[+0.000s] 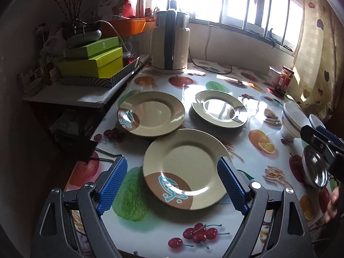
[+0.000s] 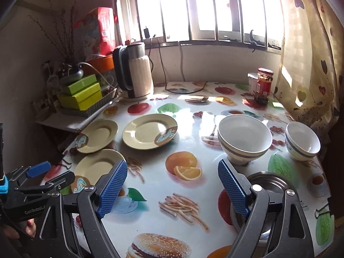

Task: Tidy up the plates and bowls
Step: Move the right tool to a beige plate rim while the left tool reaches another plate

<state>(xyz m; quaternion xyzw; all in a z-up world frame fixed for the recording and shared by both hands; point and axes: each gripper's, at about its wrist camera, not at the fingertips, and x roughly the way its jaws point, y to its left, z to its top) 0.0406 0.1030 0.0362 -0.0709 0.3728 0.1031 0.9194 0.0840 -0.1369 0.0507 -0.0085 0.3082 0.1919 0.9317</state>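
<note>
Fruit-print tablecloth (image 2: 163,185) by barred window. Three plates, two ceramic bowls, steel bowl (image 2: 268,185) spread unstacked. Left gripper (image 1: 172,185) spread wide, empty, around nearest plate (image 1: 185,167). Right gripper (image 2: 172,185) agape, nothing held. Stacking judged unstarted; rim pinch needed next.

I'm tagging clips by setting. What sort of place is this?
Likely a home kitchen or dining corner: an electric kettle by a barred window, a sauce jar, and plates and bowls on a fruit-print tablecloth.
</note>
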